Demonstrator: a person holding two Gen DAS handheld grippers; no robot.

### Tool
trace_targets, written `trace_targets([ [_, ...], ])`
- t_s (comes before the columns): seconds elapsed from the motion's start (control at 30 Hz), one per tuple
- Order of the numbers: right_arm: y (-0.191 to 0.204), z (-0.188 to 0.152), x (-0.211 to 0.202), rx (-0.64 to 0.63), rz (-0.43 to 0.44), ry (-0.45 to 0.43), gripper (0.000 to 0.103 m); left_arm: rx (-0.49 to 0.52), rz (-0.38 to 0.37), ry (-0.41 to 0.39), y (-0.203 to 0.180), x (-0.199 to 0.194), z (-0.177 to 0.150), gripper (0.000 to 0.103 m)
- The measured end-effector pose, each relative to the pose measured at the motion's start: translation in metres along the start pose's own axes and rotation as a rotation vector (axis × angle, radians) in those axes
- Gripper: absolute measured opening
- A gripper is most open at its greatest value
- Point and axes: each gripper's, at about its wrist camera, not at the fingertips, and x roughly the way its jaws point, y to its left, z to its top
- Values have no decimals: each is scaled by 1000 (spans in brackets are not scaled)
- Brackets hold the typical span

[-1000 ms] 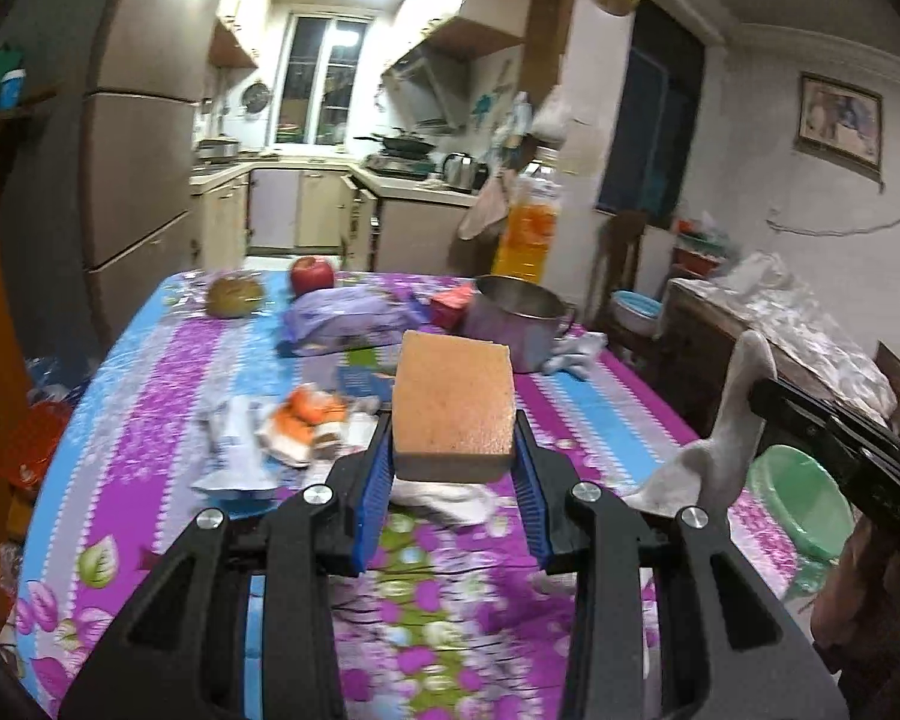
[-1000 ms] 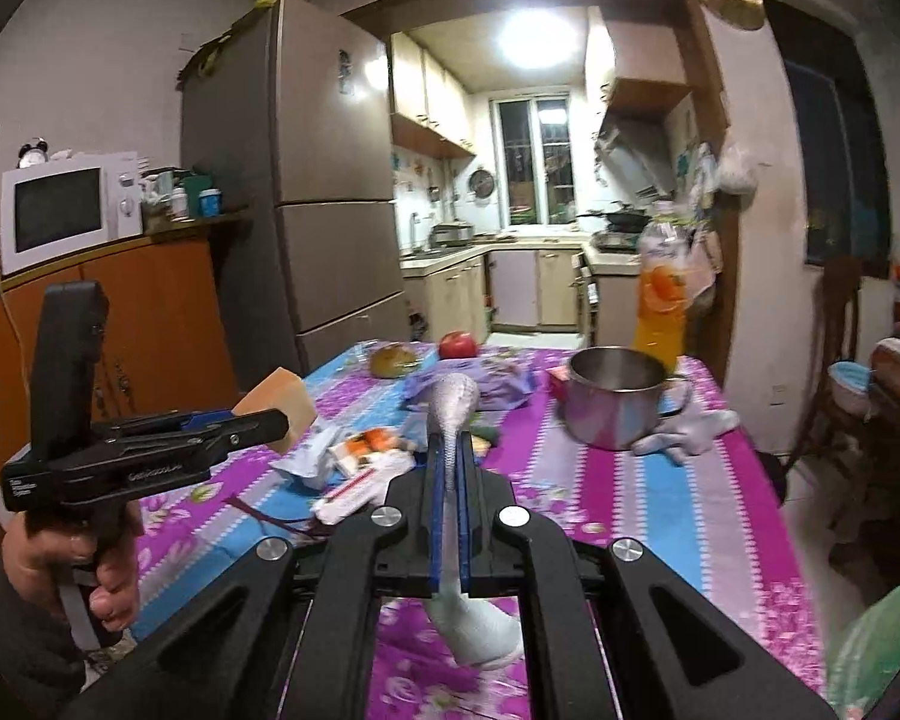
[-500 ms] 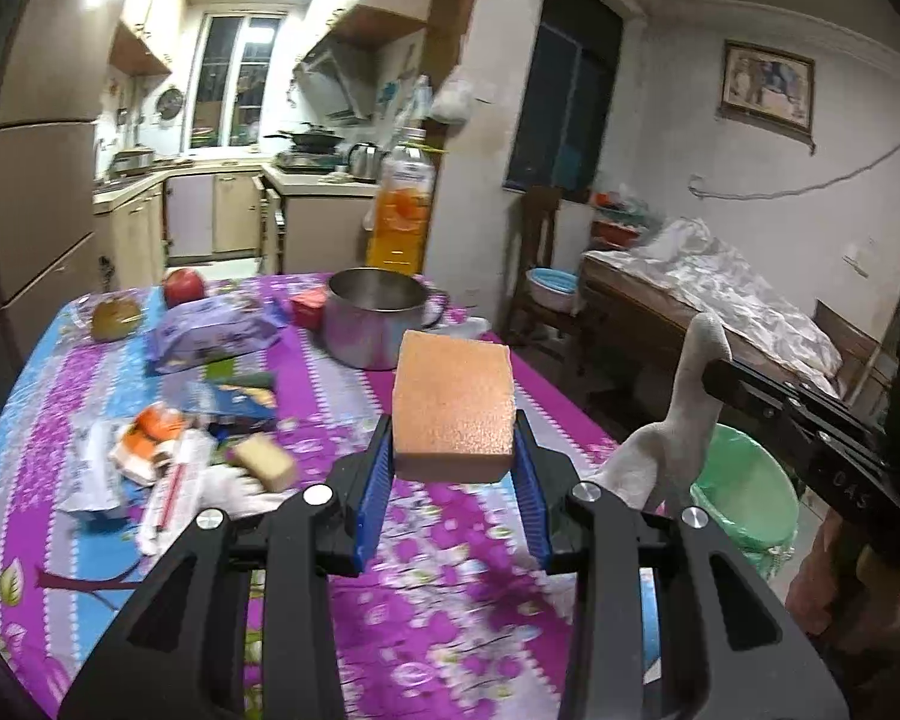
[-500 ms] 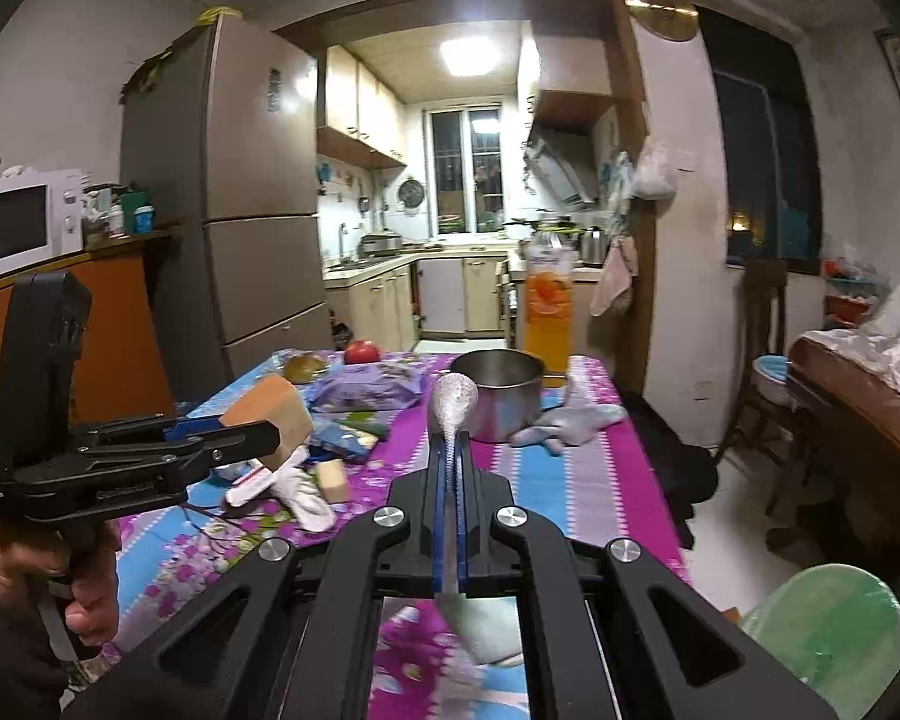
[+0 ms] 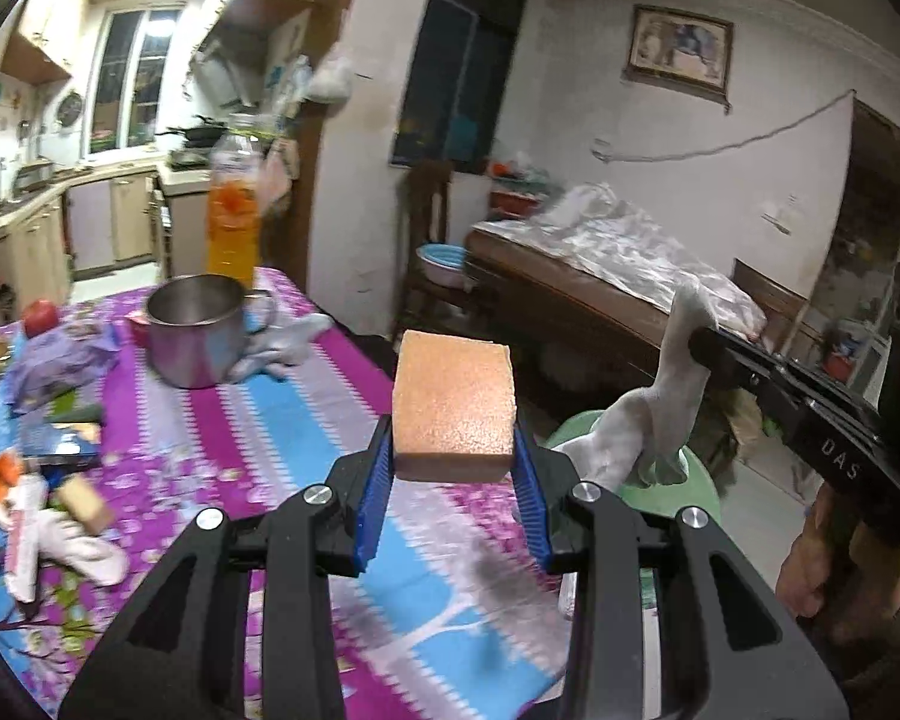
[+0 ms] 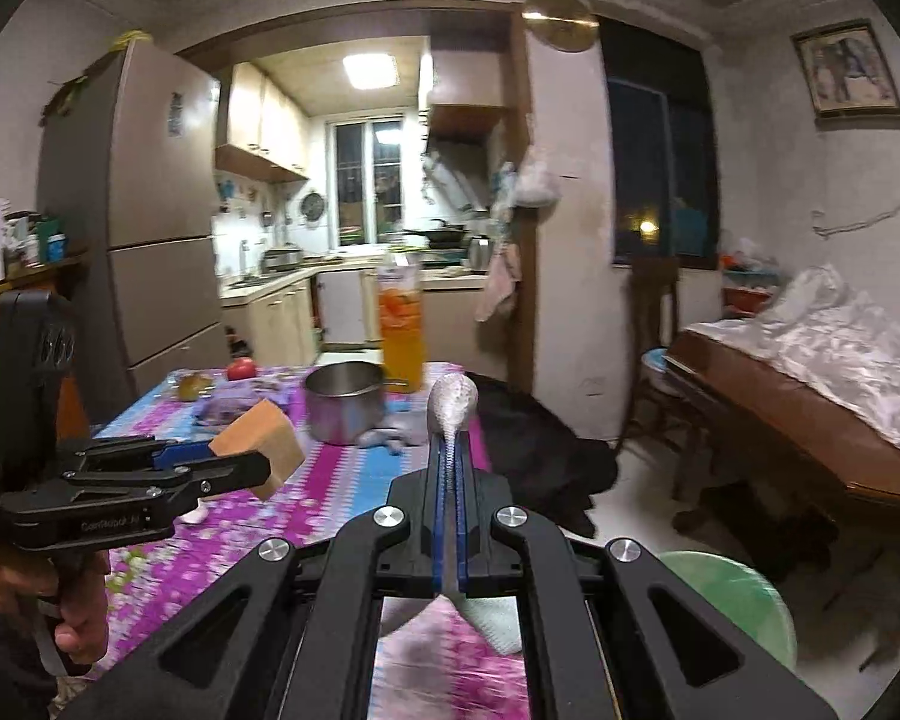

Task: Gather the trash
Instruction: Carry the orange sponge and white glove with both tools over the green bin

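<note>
Left wrist view, swept left to right with the steel pot point(image 5: 195, 333) as landmark: left of the pot and nearer the camera, wrappers and scraps point(image 5: 42, 498) strewn on the purple flowered tablecloth point(image 5: 306, 420); behind the pot, a tall bottle of orange drink point(image 5: 232, 222); just right of the pot, touching its side, a pale crumpled cloth point(image 5: 282, 342). Right of the pot and well in front, left gripper point(image 5: 453, 468) clamped on an orange sponge point(image 5: 453, 408), blue pads pressed to both its sides. Farther right still, off the table edge, a green bin point(image 5: 678, 480) on the floor, partly hidden. Above that bin, right gripper point(image 5: 699, 345) pinched tight on a limp whitish glove, possibly a rag point(image 5: 648, 420), dangling downward; a hand point(image 5: 834, 558) wrapped round the handle. Right wrist view, same order: left gripper with sponge point(image 6: 264, 447) left of the pot point(image 6: 342, 402), right gripper's jaws closed flat on the thin fabric point(image 6: 450, 414) right of the pot, green bin point(image 6: 732, 606) lower right.
</note>
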Motion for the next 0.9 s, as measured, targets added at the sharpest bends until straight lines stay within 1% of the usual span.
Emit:
trace_targets([
  [0.2, -64, -3, -17, 43, -101, 13, 3, 33, -88, 51, -44, 40, 2, 35],
  [0.37, -119, -14, -28, 88, -173, 38, 3, 75, -130, 83, -83, 69, 3, 35],
  [0.43, -134, -18, -29, 103, -197, 53, 3, 87, -141, 101, -96, 83, 3, 35],
  [0.53, -163, -28, -30, 126, -235, 79, 3, 98, -152, 130, -110, 103, 3, 35],
  [0.63, -183, -38, -26, 155, -259, 113, 3, 110, -159, 160, -122, 120, 0, 35],
  [0.73, -199, -49, -19, 186, -270, 156, 3, 123, -157, 189, -135, 136, -7, 35],
  [0.9, -210, -64, 4, 241, -274, 237, 3, 149, -138, 221, -152, 157, -14, 35],
])
